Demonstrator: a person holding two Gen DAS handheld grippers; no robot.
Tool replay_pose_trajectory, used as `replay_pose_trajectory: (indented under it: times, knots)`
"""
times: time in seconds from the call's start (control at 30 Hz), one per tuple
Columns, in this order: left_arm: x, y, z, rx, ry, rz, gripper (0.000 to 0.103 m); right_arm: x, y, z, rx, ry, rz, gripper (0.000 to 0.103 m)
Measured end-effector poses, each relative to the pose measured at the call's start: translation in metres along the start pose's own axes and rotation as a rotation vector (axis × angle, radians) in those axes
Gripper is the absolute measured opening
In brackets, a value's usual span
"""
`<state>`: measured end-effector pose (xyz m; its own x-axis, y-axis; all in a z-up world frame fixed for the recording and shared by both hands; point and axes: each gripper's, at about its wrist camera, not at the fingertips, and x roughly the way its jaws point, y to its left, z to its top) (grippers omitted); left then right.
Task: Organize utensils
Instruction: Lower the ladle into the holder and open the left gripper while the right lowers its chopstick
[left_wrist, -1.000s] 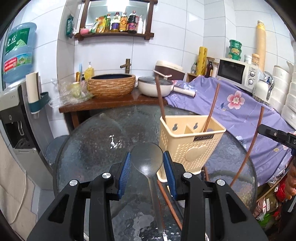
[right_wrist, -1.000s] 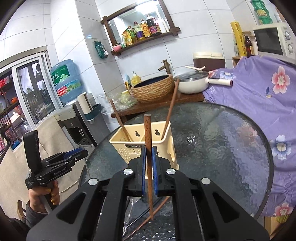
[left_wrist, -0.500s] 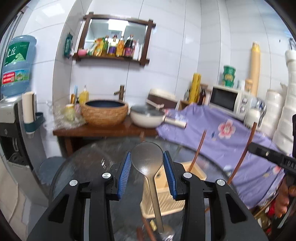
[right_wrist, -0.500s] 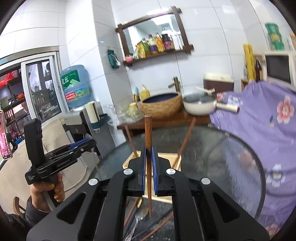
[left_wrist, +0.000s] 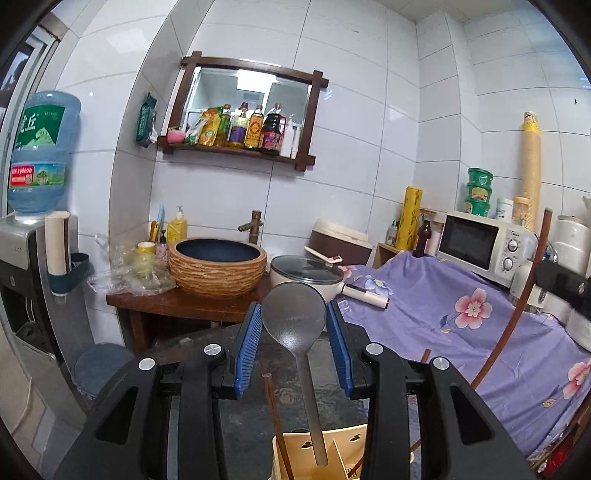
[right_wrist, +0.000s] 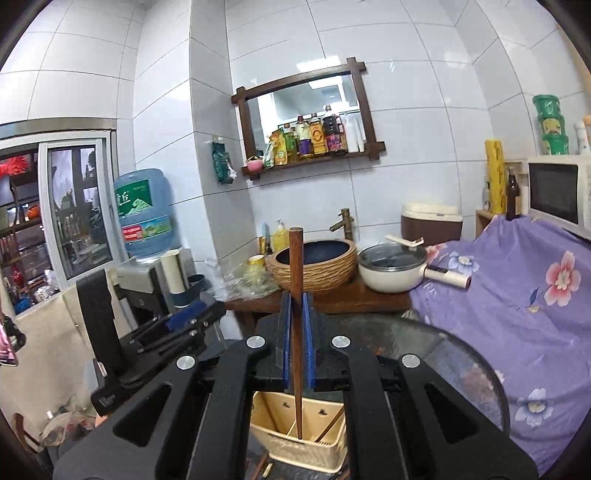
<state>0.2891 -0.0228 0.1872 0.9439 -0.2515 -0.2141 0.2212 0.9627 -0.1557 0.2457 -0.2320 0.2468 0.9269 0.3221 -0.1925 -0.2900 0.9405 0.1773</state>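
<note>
My left gripper (left_wrist: 293, 325) is shut on a grey metal spoon (left_wrist: 293, 317), bowl up, its handle hanging down over the cream plastic utensil holder (left_wrist: 295, 448) at the bottom of the left wrist view. A brown chopstick (left_wrist: 275, 417) stands in the holder. My right gripper (right_wrist: 295, 317) is shut on a brown wooden chopstick (right_wrist: 296, 280), held upright with its lower tip just above the same holder (right_wrist: 288, 428), which has another chopstick (right_wrist: 330, 424) leaning in it. The left gripper also shows in the right wrist view (right_wrist: 184, 321). The right gripper's chopstick (left_wrist: 517, 306) shows in the left wrist view.
The holder stands on a round glass table (right_wrist: 436, 347). Behind it is a wooden stand with a woven basin (left_wrist: 218, 267) and a white pot (right_wrist: 391, 269). A purple floral cloth (left_wrist: 461, 314) covers the counter at right, with a microwave (left_wrist: 480, 243). A water dispenser (left_wrist: 29, 236) stands at left.
Both grippers have risen and come over the holder, which has dropped to the bottom of both views. The spoon and chopstick stay gripped, now hanging above the holder's compartments.
</note>
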Motion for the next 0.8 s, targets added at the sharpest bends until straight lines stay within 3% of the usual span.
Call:
replay_pose_trajectory:
  times: [0.3, 0.8]
  knots:
    - [0.022, 0.000, -0.049, 0.010, 0.048, 0.021, 0.035, 0.042, -0.021, -0.049, 0.043, 0.083, -0.034, 0.007]
    - [0.025, 0.002, -0.093, 0.075, 0.126, 0.025, 0.035, 0.060, -0.022, -0.108, 0.048, 0.176, -0.035, 0.007]
